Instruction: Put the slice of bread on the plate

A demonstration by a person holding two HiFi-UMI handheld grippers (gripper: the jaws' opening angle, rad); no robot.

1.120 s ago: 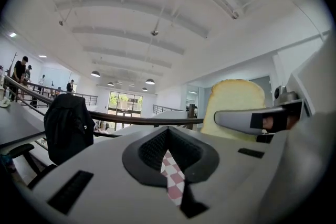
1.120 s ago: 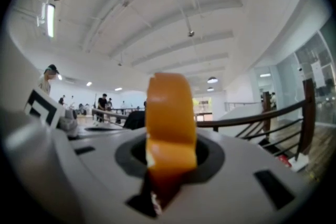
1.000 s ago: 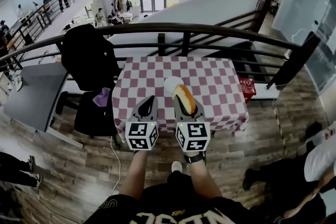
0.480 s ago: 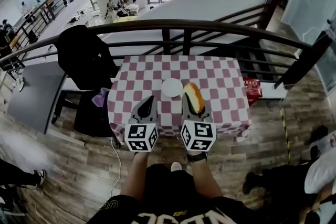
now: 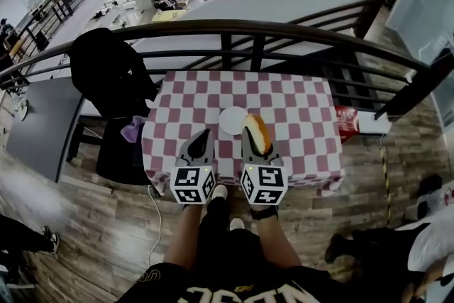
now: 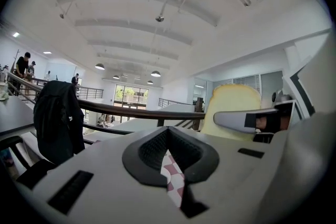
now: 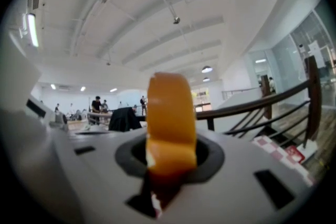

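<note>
Bread slice (image 5: 257, 133) upright, clamped in fingers of my right gripper (image 5: 253, 150) near the plate (image 5: 228, 120); left gripper (image 5: 202, 133) fingers closed, empty; both level.

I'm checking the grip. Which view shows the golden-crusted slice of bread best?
The right gripper view: the golden-crusted slice of bread stands edge-on, large, clamped in the right gripper. The left gripper view shows its pale flat face; the head view shows it small, from above, near the round white plate.
</note>
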